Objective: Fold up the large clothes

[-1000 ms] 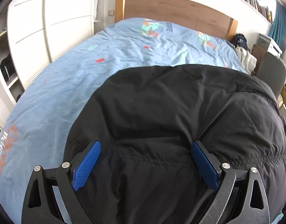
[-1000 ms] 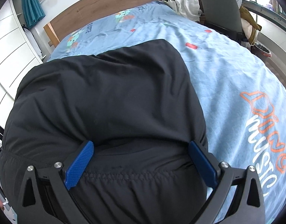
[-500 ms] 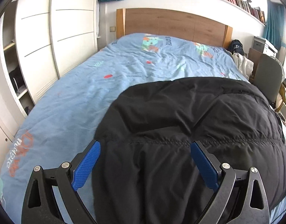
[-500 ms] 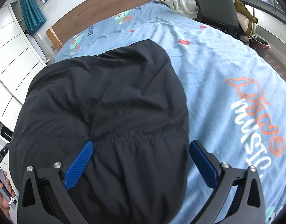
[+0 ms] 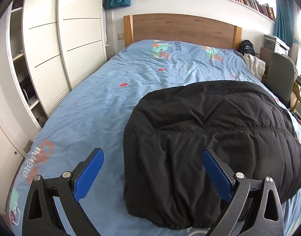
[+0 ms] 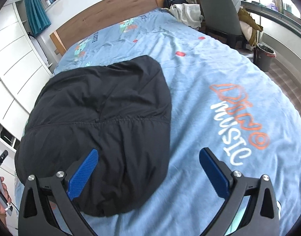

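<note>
Both the left hand-held gripper (image 5: 152,177) and right hand-held gripper (image 6: 148,171), wide open and empty, have backed away from the black padded jacket (image 5: 209,137), which now lies folded on the bed (image 5: 103,98), suggesting this fold is finished.

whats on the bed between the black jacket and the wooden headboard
Nothing but bare blue printed duvet. The left wrist view shows that stretch from the black jacket up to the wooden headboard with nothing lying on it.

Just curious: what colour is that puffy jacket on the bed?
Black, plain; clearest from the right wrist view: jacket.
</note>
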`<state>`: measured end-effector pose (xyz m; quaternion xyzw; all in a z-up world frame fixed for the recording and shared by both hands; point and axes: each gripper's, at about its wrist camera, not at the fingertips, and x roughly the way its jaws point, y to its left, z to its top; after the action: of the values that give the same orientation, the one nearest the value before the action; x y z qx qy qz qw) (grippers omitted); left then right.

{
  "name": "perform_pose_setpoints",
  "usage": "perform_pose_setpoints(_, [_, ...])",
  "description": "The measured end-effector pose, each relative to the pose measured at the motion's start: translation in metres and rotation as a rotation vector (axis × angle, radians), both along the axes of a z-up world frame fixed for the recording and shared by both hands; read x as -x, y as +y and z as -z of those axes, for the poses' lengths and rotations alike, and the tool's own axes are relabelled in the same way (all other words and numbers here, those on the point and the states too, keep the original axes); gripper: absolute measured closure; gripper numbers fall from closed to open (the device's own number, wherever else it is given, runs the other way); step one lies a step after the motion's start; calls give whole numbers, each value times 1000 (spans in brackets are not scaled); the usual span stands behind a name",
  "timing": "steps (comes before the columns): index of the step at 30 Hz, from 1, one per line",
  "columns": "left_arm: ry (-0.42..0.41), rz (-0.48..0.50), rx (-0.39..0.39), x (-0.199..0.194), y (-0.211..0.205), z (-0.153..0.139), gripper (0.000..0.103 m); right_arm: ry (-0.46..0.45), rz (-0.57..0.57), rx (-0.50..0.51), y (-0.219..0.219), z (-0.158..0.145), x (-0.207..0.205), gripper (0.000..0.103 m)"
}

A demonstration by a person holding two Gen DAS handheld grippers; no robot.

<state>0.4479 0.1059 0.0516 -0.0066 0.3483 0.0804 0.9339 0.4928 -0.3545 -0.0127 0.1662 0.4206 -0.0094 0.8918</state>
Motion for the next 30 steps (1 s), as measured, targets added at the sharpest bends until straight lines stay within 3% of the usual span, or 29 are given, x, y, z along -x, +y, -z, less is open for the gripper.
perform_pose_setpoints(8, [-15,5,21,20,10,-2,1,-7,36,-23,-18,-21,25,0])
perform_pose_setpoints(11, [2,9,64,20,19,4,1,2,31,-47,-22,-21,28,0])
perform_pose_setpoints(20, [170,28,451,-6,81,54,1,77,-8,-188,-27,7,13,0])
perform_pose_setpoints(27, [258,35,655,-32,102,101,1,130,-24,-308,-27,46,-12,0])
perform_pose_setpoints(30, [275,31,688,-42,106,116,1,153,-29,-338,-23,61,-23,0])
